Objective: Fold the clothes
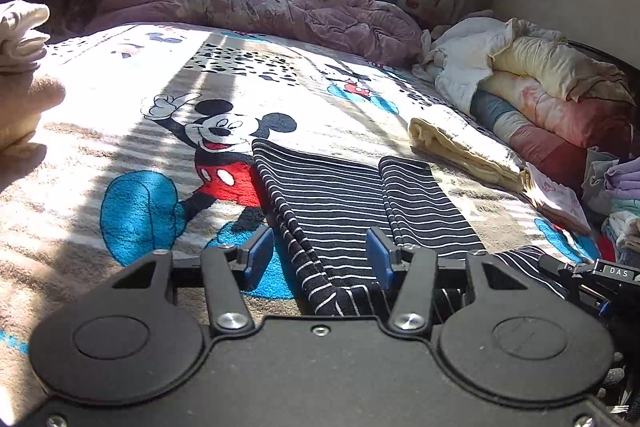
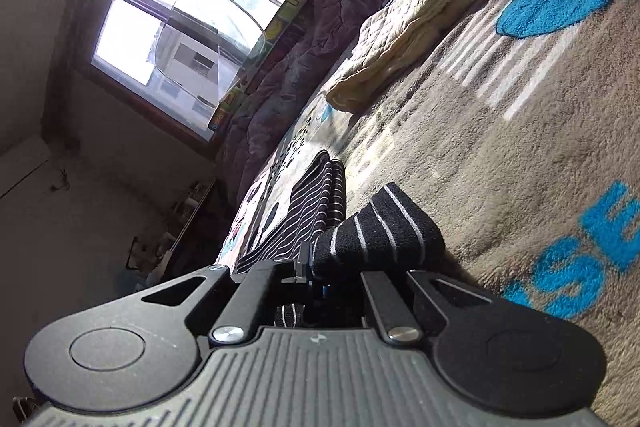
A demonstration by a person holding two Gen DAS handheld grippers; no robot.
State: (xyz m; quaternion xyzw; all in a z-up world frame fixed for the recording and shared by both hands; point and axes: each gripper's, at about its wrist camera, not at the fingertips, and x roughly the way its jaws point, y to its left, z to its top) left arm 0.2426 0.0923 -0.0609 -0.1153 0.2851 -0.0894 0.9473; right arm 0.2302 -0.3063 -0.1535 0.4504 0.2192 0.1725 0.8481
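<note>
A black garment with thin white stripes (image 1: pixel 340 195) lies folded lengthwise on the Mickey Mouse blanket (image 1: pixel 120 155). My left gripper (image 1: pixel 320 255) hovers over its near end. Its blue pads (image 1: pixel 260 255) stand apart on either side of a raised fold and do not press on it. In the right wrist view, which is rolled sideways, my right gripper (image 2: pixel 307 261) is shut on a bunched corner of the striped garment (image 2: pixel 384 231). That corner is lifted off the blanket (image 2: pixel 520 167). Part of the right gripper (image 1: pixel 580 271) shows at the right edge of the left wrist view.
A folded yellow cloth (image 1: pixel 460 147) lies right of the garment. Rolled bedding (image 1: pixel 540 95) and a pile of clothes (image 1: pixel 624 195) line the right side. A purple quilt (image 1: pixel 260 3) is heaped under the window. Folded cream items (image 1: pixel 20 35) sit far left.
</note>
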